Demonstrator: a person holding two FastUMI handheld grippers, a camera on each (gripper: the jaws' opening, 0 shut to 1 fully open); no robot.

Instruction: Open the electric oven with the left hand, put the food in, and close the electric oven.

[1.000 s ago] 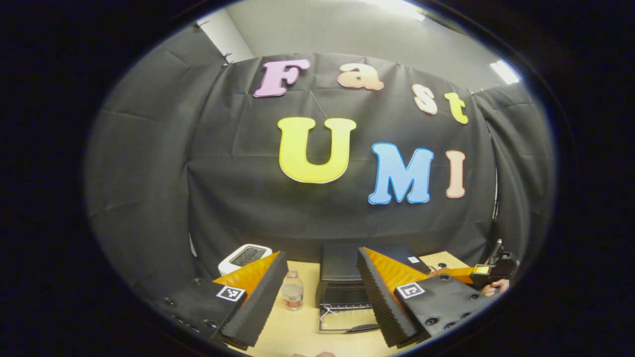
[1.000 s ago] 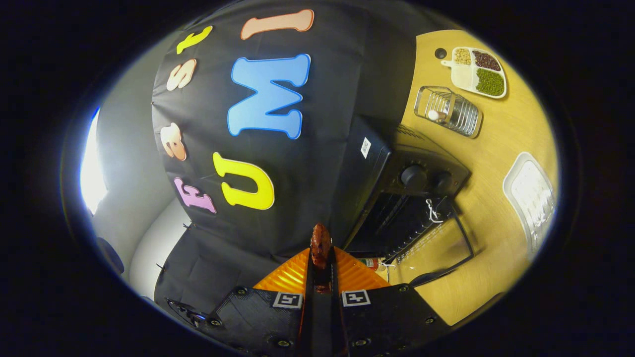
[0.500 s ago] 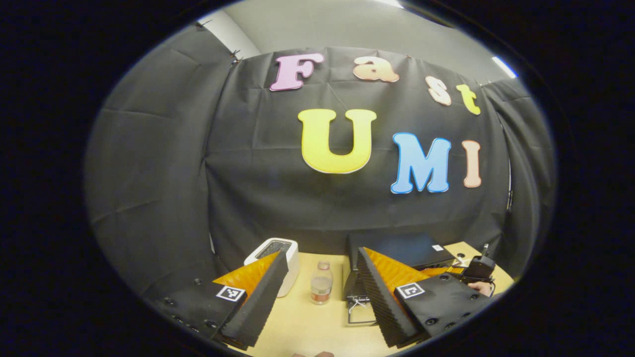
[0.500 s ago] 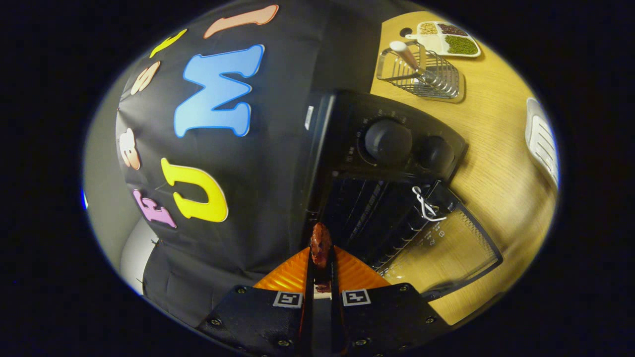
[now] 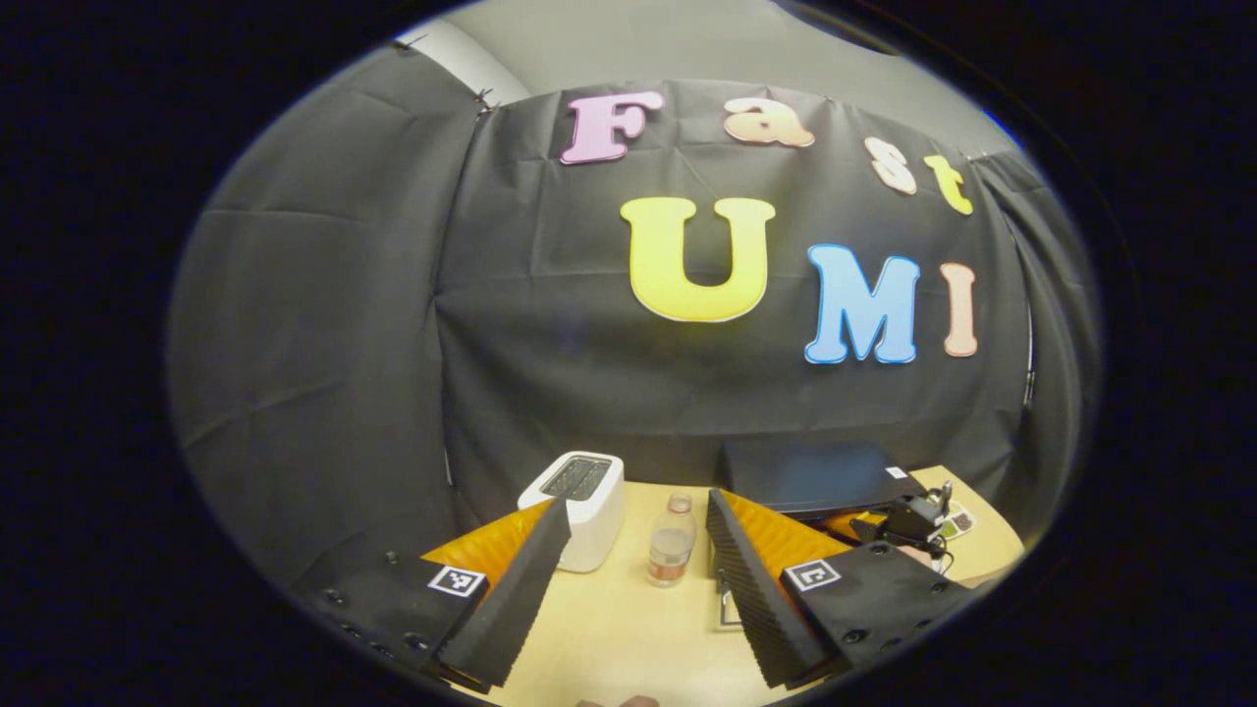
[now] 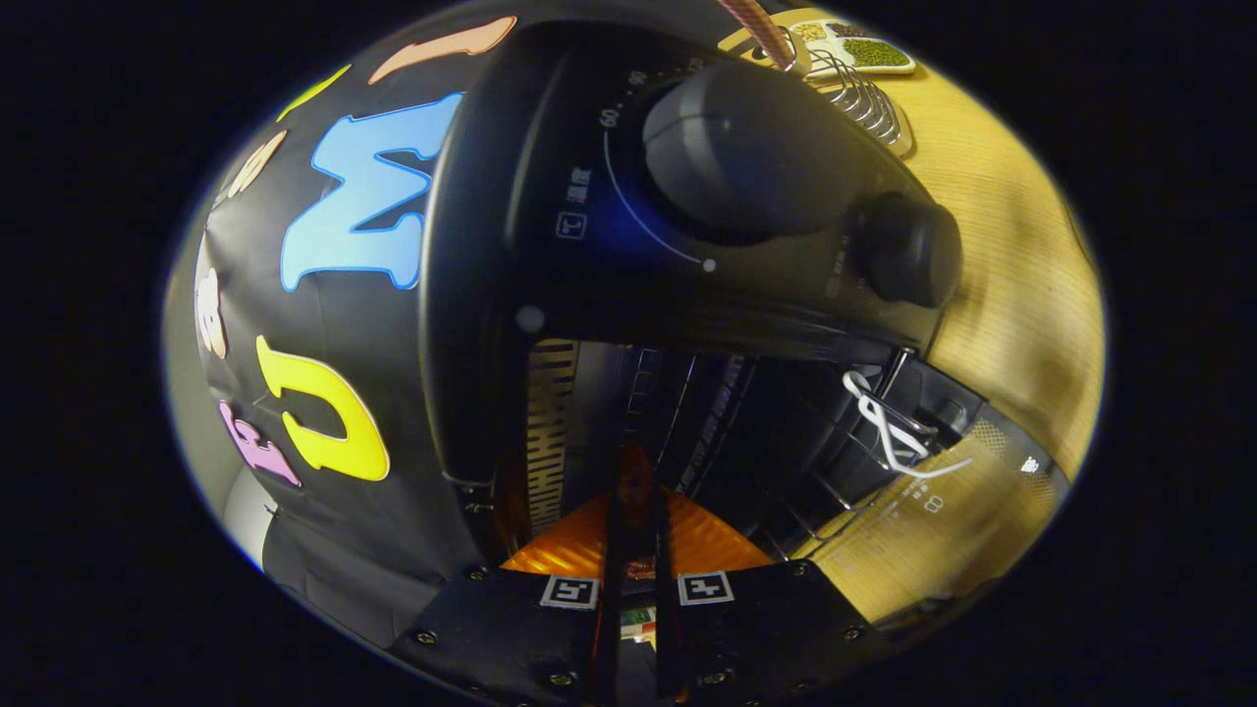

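In the right gripper view the black electric oven looms close, rotated on its side, with a big knob and a smaller knob. Its glass door hangs open over the wooden table. My right gripper is shut on a reddish-brown piece of food, which sits at the mouth of the dark oven cavity. In the left gripper view my left gripper stands open over the table with nothing between its fingers. The oven lies to its right, with the right gripper at the oven's front.
A white toaster and a small bottle stand on the wooden table beyond the left gripper. A white tie hangs at the oven door's hinge side. A wire rack and a tray of beans lie past the oven.
My right gripper has carried the food up to the oven's open mouth. The left gripper has drawn away to the left, so the toaster now sits ahead of it and the oven to its right.
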